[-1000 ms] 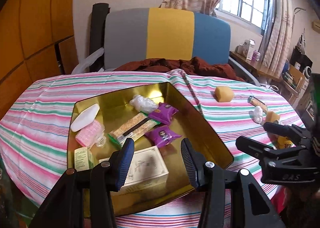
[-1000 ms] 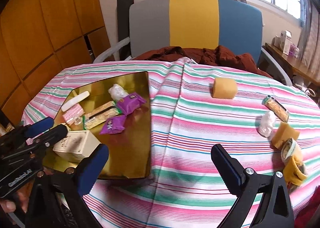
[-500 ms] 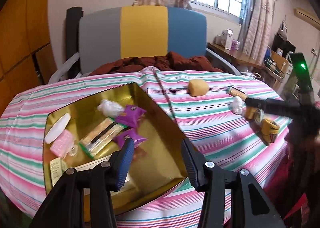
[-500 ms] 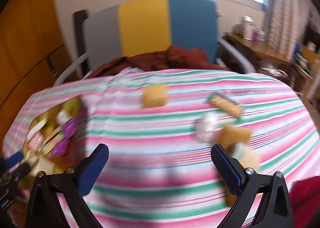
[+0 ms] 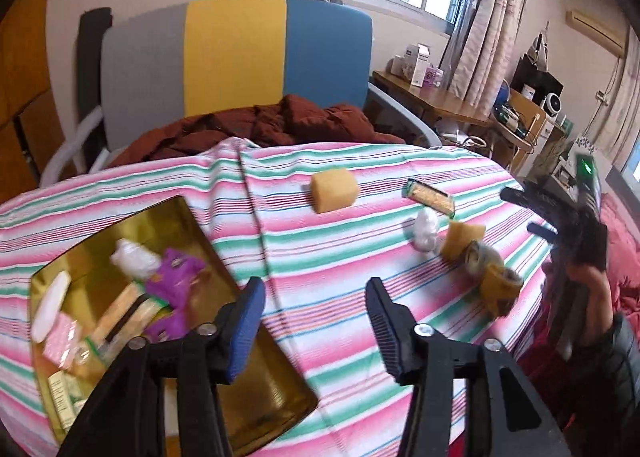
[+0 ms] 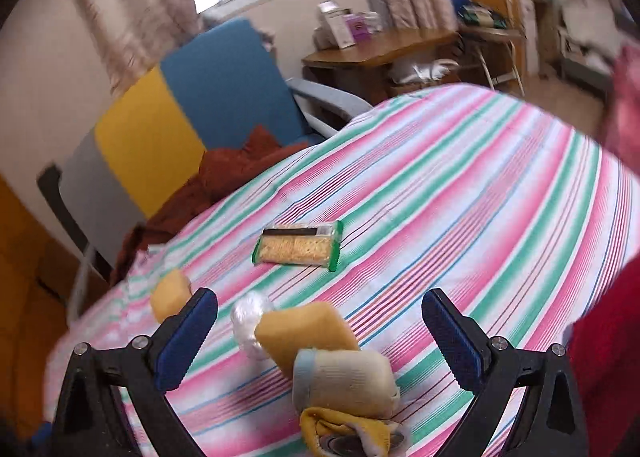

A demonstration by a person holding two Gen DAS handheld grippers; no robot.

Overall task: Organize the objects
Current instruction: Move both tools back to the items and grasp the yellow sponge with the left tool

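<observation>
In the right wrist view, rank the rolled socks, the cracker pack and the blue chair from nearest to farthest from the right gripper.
1. Rolled socks: between the open fingers of the right gripper, at the near table edge.
2. Cracker pack: mid-table, straight ahead.
3. Blue chair: behind the table, upper left.

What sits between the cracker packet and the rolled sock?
In the right wrist view, a yellow sponge lies between the cracker packet and the rolled sock.

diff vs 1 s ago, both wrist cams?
The right tongs swung from the gold tray rightward to the rolled socks and yellow sponge; the left tongs followed rightward. Both are open and empty as before. No object has moved.
</observation>
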